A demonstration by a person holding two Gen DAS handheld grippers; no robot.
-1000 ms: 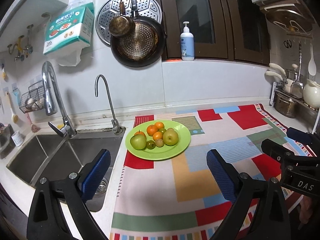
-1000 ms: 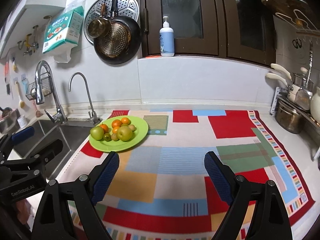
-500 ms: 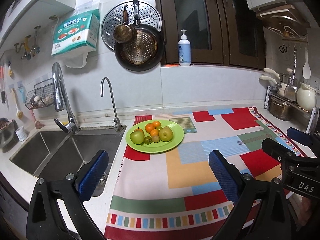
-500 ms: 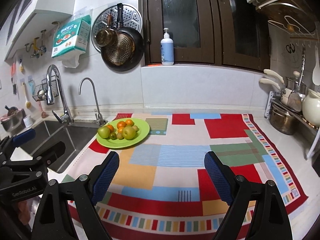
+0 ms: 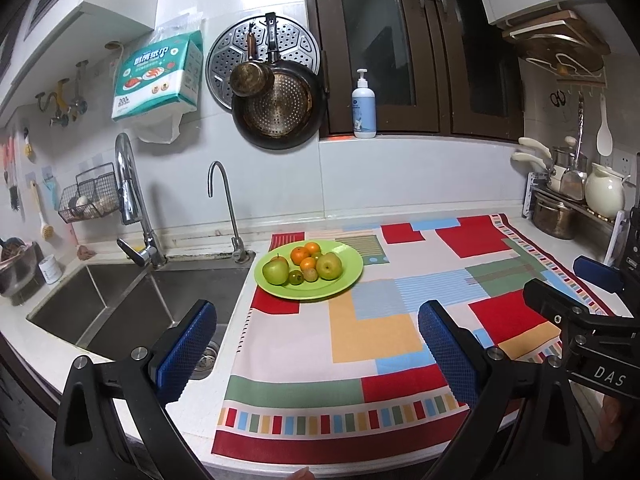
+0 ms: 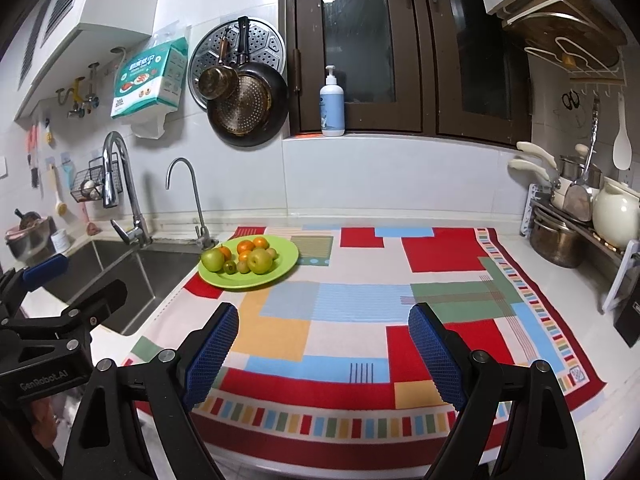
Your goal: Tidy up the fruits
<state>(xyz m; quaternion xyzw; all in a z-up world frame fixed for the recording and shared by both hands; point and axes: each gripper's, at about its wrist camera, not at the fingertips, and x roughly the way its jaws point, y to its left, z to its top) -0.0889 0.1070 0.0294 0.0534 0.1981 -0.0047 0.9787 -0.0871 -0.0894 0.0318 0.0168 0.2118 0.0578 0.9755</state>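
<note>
Fruit: apples, oranges and small green fruits piled on your green plate (image 5: 344, 280), at the cloth's (image 5: 376, 332) far left corner beside the sink (image 5: 120, 312) | Left gripper (image 5: 316, 344): fingers just opening, now wide, nothing between | Right gripper (image 6: 322, 344): fingers apart, empty, over the cloth's near edge on the tabletop.

The patterned cloth (image 6: 360, 312) lies bare from the bench's front edge to the green plate (image 6: 286, 266). The sink (image 5: 120, 312) opens left; a pot rack (image 6: 568, 232) crowds the right.
</note>
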